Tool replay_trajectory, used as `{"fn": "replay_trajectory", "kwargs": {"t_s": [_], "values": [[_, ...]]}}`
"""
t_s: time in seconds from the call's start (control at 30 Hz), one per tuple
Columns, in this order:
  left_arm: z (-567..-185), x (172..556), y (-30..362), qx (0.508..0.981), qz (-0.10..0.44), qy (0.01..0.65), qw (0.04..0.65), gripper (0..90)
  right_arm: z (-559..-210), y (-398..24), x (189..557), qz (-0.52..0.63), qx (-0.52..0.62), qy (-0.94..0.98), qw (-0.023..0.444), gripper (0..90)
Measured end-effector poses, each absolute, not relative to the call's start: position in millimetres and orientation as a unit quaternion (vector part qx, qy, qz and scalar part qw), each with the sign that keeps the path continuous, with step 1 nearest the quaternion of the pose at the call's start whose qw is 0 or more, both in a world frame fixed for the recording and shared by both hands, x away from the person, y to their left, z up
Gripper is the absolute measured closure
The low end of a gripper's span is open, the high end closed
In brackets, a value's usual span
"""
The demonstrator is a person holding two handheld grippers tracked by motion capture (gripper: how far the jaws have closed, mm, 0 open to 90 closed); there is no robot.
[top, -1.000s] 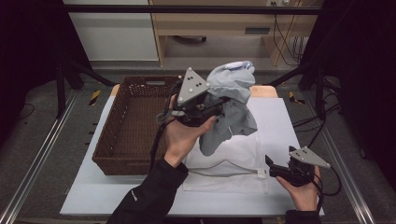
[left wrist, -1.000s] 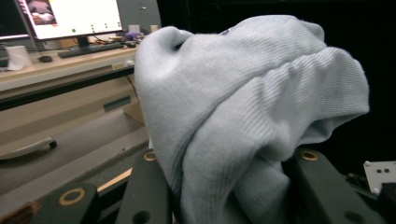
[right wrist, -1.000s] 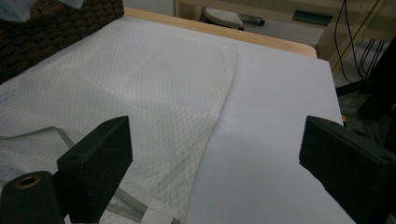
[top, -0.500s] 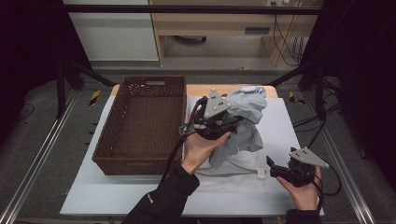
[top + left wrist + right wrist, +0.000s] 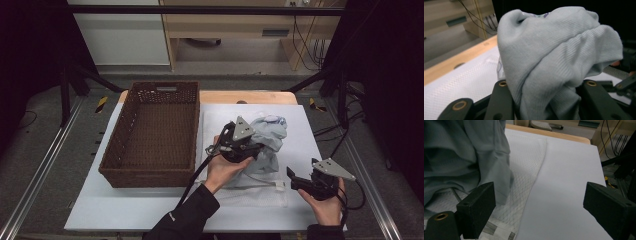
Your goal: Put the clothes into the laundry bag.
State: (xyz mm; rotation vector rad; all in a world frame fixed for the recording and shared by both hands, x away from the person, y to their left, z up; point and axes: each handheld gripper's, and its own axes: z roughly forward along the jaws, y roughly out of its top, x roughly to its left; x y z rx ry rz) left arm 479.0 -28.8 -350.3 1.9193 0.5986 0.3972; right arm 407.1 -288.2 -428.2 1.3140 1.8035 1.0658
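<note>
Grey cloth [image 5: 554, 65] sits bunched and clamped in the left gripper [image 5: 239, 146], low over the white mesh bag [image 5: 215, 125], seemingly for bagging. Right gripper [image 5: 302, 182] rests beside the bag, jaws apart, empty.

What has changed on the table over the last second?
The left gripper, clamped on the grey cloth, came down and moved right, away from the basket, lowering the cloth onto the white mesh bag. Its jaws have just been opening slightly, with the cloth between them. The right gripper, the basket and the bag stayed put.
</note>
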Motion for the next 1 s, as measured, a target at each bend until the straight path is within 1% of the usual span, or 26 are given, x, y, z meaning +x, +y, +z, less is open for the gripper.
{"fn": "replay_trajectory", "kwargs": {"t_s": [0.1, 0.13, 0.2, 0.3, 0.37, 0.4, 0.43, 0.53, 0.57, 0.6, 0.63, 0.67, 0.7, 0.73, 0.83, 0.87, 0.97, 1.0], "values": [[-368, 481, -34, 0.813, 0.160, 0.251, 0.501, 58.8, -429, -288, 407, 0.406, 0.504, 0.689, 0.326, 11.1], [-368, 481, -34, 0.813, 0.160, 0.251, 0.501, 57.9, -429, -288, 407, 0.406, 0.504, 0.689, 0.326, 11.1], [-388, 482, -38, 0.825, 0.148, 0.250, 0.484, 55.8, -429, -288, 407, 0.405, 0.503, 0.690, 0.328, 11.1], [-406, 484, -41, 0.835, 0.136, 0.249, 0.471, 52.2, -429, -290, 407, 0.407, 0.504, 0.687, 0.329, 11.1], [-411, 485, -42, 0.839, 0.133, 0.246, 0.466, 48.4, -429, -290, 407, 0.407, 0.505, 0.686, 0.329, 11.1], [-418, 485, -43, 0.844, 0.131, 0.245, 0.458, 48.4, -429, -290, 407, 0.407, 0.505, 0.686, 0.329, 11.1], [-425, 485, -44, 0.850, 0.132, 0.245, 0.448, 43.6, -430, -290, 407, 0.406, 0.507, 0.686, 0.327, 11.1], [-435, 486, -43, 0.854, 0.120, 0.253, 0.439, 34.8, -430, -289, 407, 0.405, 0.506, 0.688, 0.326, 11.2], [-435, 486, -43, 0.854, 0.120, 0.253, 0.439, 31.8, -430, -289, 407, 0.405, 0.506, 0.688, 0.326, 11.2], [-436, 486, -41, 0.854, 0.113, 0.256, 0.439, 31.8, -430, -289, 407, 0.406, 0.505, 0.689, 0.326, 11.5], [-436, 485, -39, 0.857, 0.096, 0.256, 0.436, 24.4, -430, -289, 407, 0.407, 0.504, 0.688, 0.327, 11.6], [-436, 485, -39, 0.857, 0.096, 0.256, 0.436, 21.3, -430, -289, 407, 0.409, 0.505, 0.687, 0.326, 11.5], [-433, 483, -37, 0.861, 0.092, 0.253, 0.431, 21.3, -430, -289, 407, 0.409, 0.505, 0.687, 0.326, 11.5], [-429, 480, -34, 0.863, 0.092, 0.249, 0.430, 16.0, -428, -289, 406, 0.413, 0.505, 0.684, 0.324, 11.5], [-414, 465, -19, 0.857, 0.111, 0.235, 0.445, 15.6, -425, -288, 404, 0.420, 0.503, 0.683, 0.323, 11.3], [-414, 465, -19, 0.857, 0.111, 0.235, 0.445, 15.6, -424, -287, 404, 0.423, 0.502, 0.682, 0.322, 11.0], [-402, 450, 3, 0.846, 0.125, 0.235, 0.461, 18.4, -419, -284, 401, 0.436, 0.495, 0.681, 0.318, 10.4], [-402, 450, 3, 0.846, 0.125, 0.235, 0.461, 19.8, -419, -284, 401, 0.436, 0.495, 0.681, 0.318, 10.4]]}}
